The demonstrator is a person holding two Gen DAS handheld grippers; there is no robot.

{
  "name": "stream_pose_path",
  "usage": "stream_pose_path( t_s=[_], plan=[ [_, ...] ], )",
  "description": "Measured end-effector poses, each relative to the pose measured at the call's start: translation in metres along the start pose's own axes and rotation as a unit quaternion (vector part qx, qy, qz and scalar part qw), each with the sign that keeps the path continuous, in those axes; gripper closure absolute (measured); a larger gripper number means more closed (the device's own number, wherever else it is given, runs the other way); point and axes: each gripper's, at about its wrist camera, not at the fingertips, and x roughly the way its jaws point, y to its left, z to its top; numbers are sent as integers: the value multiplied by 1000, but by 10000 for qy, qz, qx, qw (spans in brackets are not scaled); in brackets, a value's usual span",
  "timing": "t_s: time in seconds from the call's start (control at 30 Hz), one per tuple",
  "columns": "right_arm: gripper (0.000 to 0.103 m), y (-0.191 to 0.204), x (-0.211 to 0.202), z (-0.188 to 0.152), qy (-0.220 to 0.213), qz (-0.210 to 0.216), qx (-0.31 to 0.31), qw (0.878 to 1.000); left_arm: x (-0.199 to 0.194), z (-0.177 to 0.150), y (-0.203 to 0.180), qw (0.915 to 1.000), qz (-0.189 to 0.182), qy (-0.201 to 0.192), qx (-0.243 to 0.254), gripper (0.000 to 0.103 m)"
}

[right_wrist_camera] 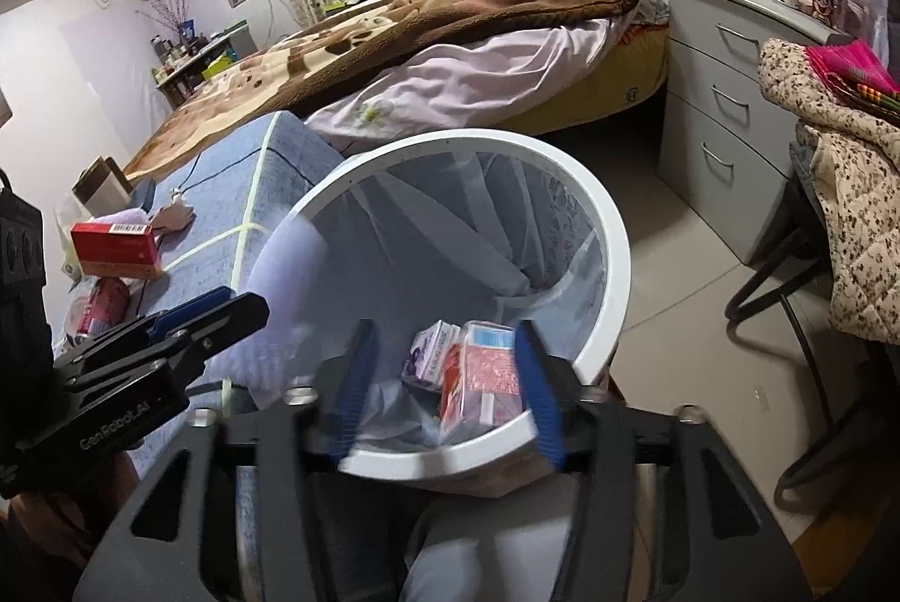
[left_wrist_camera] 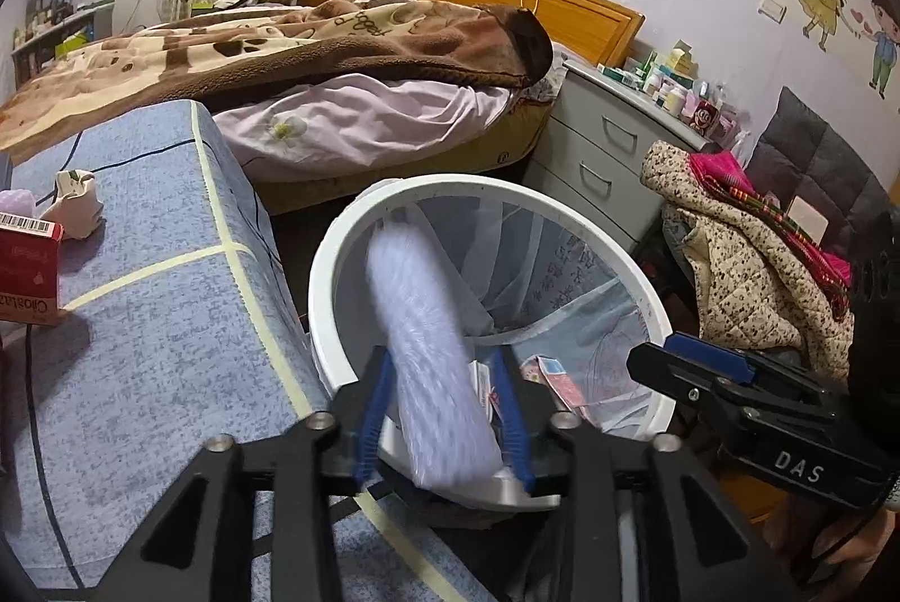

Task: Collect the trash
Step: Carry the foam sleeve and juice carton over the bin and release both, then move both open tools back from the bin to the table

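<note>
A white trash bin with a clear bag liner stands beside a blue-covered table. My left gripper is over the bin's near rim, and a pale lavender pack, blurred, sits between its blue pads. My right gripper is open and empty over the bin, where small boxes lie at the bottom. In the right wrist view the lavender pack shows as a blur by the left gripper. A red box and crumpled paper lie on the table.
A bed with a brown blanket stands behind the bin. A grey drawer unit with bottles on top is to the right. A chair draped with a floral jacket stands at far right. A pink can lies by the red box.
</note>
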Motion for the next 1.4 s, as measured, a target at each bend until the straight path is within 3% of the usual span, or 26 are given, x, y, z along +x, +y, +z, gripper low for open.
stream_pose_path(
  t_s=[0.3, 0.73, 1.0, 1.4],
  plan=[
    [44, 10, -7, 3, -144, 109, -129, 9998, -19, 0, 12, 9995, 135, -189, -219, 59],
    [44, 46, -10, -1, -282, 471, -813, 9952, -54, -26, 47, 9951, 766, -268, -562, 59],
    [44, 75, -12, -3, -459, 856, -1335, 9863, -80, -44, 64, 9917, 1045, -359, -650, 60],
    [42, 120, -1, -12, -174, 1196, -2148, 9691, -121, -65, 98, 9795, 1649, -571, -1002, 61]
  ],
)
